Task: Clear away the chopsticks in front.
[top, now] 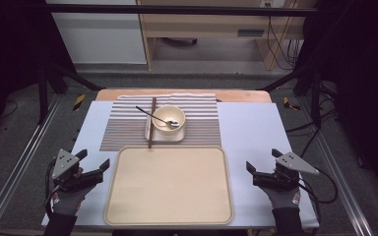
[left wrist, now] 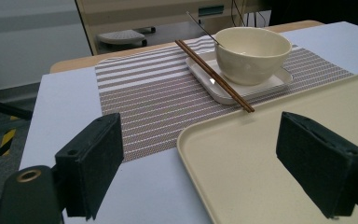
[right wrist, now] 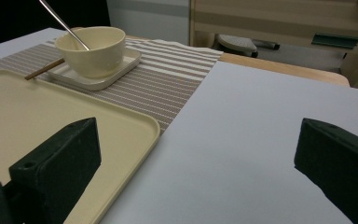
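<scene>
A smooth cream tray (top: 170,206) with rounded corners and a raised rim lies on the pale table cover (top: 248,128). The left gripper (top: 96,167) rests just beside its left edge and the right gripper (top: 250,169) near its right edge; each has its black block-shaped jaws spread wide with nothing between them. Behind the tray a ribbed, striped woven placemat (top: 128,130) carries a square white dish (top: 166,133) holding a round glossy cream bowl (top: 168,118). A thin metal spoon (top: 152,117) leans in the bowl, and dark wooden chopsticks (top: 152,123) lie across the dish's left edge.
</scene>
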A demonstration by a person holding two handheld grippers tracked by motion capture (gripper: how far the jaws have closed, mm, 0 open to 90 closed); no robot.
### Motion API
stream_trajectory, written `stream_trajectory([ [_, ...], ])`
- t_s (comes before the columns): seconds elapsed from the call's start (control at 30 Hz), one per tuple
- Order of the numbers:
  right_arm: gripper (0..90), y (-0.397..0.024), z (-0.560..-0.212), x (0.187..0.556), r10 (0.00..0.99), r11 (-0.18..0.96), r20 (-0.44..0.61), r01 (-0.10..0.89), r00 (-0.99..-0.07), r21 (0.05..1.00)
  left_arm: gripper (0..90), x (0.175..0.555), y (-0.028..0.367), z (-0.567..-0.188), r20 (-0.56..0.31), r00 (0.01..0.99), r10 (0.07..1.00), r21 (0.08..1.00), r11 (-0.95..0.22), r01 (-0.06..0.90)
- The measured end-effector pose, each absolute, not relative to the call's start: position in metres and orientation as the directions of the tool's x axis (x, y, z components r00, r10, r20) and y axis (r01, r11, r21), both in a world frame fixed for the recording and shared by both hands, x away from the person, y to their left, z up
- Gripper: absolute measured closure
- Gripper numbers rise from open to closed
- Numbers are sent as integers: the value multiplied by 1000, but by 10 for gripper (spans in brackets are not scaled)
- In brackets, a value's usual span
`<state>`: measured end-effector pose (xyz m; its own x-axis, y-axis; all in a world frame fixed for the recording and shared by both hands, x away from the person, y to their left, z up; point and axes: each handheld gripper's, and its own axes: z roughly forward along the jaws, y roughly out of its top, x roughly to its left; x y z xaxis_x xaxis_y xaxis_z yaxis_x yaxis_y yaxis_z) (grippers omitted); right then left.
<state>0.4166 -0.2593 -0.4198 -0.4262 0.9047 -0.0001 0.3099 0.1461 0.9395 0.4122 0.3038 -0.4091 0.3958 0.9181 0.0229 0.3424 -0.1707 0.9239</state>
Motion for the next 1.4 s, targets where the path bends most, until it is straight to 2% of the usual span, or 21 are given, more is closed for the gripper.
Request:
stream_trajectory([
  [0.4,12,-258,-417,415,907,139,4,308,-421,941,168,429,285,-403,25,429,903,920,-189,344],
  [0.8,16,-255,-418,417,908,149,-3,317,-419,937,207,468,250,-395,38,480,877,914,-224,337],
  [1.17,17,-254,-420,420,906,159,-7,326,-423,932,262,504,238,-399,0,464,886,905,-198,377],
  [1.4,17,-253,-420,420,907,155,-3,329,-420,931,304,523,233,-396,18,454,891,902,-210,376],
])
